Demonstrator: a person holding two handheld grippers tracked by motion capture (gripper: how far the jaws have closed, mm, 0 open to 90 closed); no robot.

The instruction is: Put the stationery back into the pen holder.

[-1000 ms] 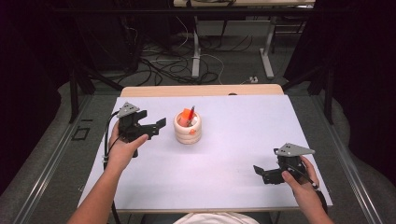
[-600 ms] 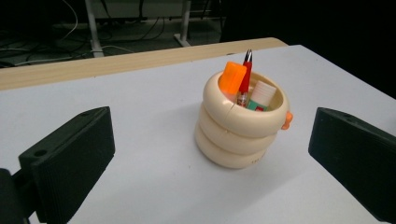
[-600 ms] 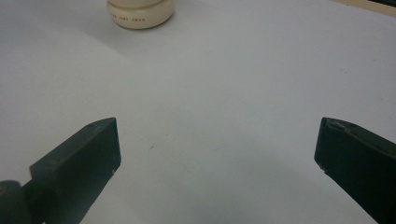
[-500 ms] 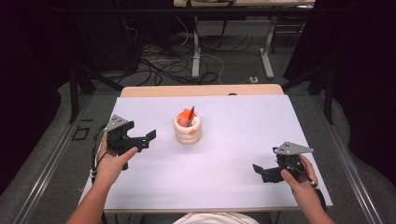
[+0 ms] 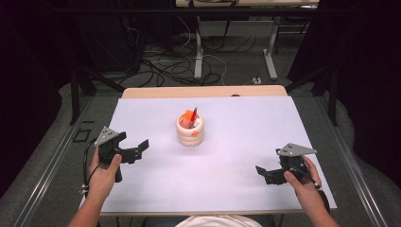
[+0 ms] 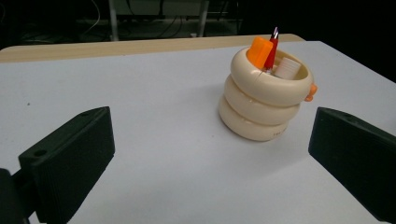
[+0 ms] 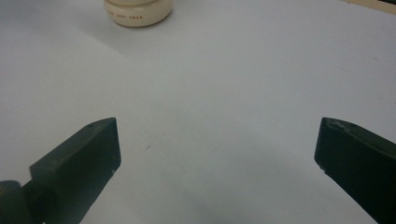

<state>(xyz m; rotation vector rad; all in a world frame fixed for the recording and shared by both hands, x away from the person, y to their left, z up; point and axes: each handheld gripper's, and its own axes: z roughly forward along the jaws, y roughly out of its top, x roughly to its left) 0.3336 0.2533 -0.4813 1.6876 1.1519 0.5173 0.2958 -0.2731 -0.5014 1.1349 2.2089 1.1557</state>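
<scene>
1. While parked at counter [image 5: 236,156] centre, cream ring-stacked holder [image 5: 190,129] upright, carrying orange block [image 5: 189,115], red pen [image 5: 194,114].
2. White sheet over wood; cables [image 5: 161,71] at 12 o'clock on floor.
3. Left tool [image 5: 137,151] at 9 o'clock, just released, nothing between jaws; right tool [image 5: 265,173] at 4 o'clock, released, well apart.

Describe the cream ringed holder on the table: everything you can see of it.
The cream holder looks like three stacked, rounded rings of glossy plastic or ceramic, with small print on the lowest ring. It stands upright near the middle of the white table, touched by no hand-held gripper. An orange piece, a red pen and a white cylinder stick out of its open top.
</scene>
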